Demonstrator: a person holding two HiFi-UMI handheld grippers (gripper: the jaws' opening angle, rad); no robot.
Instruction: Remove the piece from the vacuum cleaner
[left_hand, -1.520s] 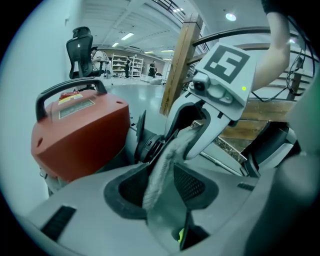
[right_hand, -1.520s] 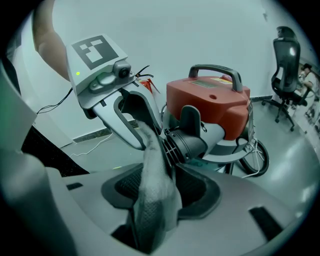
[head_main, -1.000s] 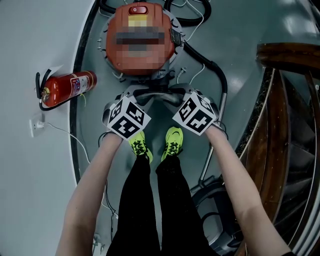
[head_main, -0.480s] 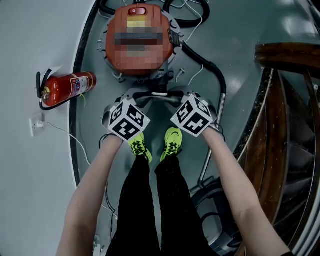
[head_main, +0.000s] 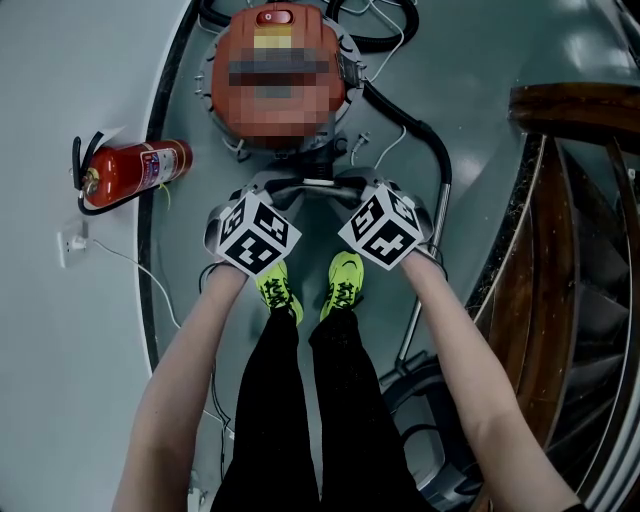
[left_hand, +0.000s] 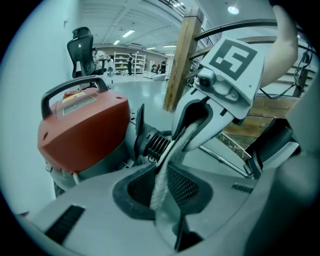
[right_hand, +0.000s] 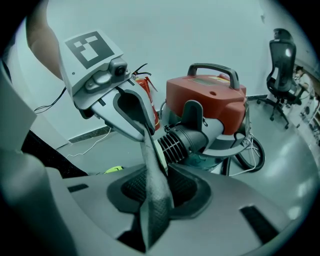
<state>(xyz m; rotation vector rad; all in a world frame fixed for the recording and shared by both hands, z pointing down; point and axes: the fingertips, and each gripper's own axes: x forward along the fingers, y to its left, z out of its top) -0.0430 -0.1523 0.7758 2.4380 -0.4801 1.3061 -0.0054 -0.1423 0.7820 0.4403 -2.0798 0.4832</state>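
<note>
Left gripper (left_hand: 170, 147) and right gripper (right_hand: 150, 142) had just been closing, jaws nearly together, nothing seen between. Just ahead, we found the ribbed piece (right_hand: 172, 145) not yet off the vacuum cleaner (right_hand: 205, 95).

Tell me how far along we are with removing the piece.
Done: both grippers are set at the black ribbed fitting on the orange vacuum cleaner. In hand: the left gripper and right gripper have just been closing, jaws narrow at the fitting's near end; whether they pinch it I cannot tell. To do: the fitting is attached, so the pull remains.
</note>
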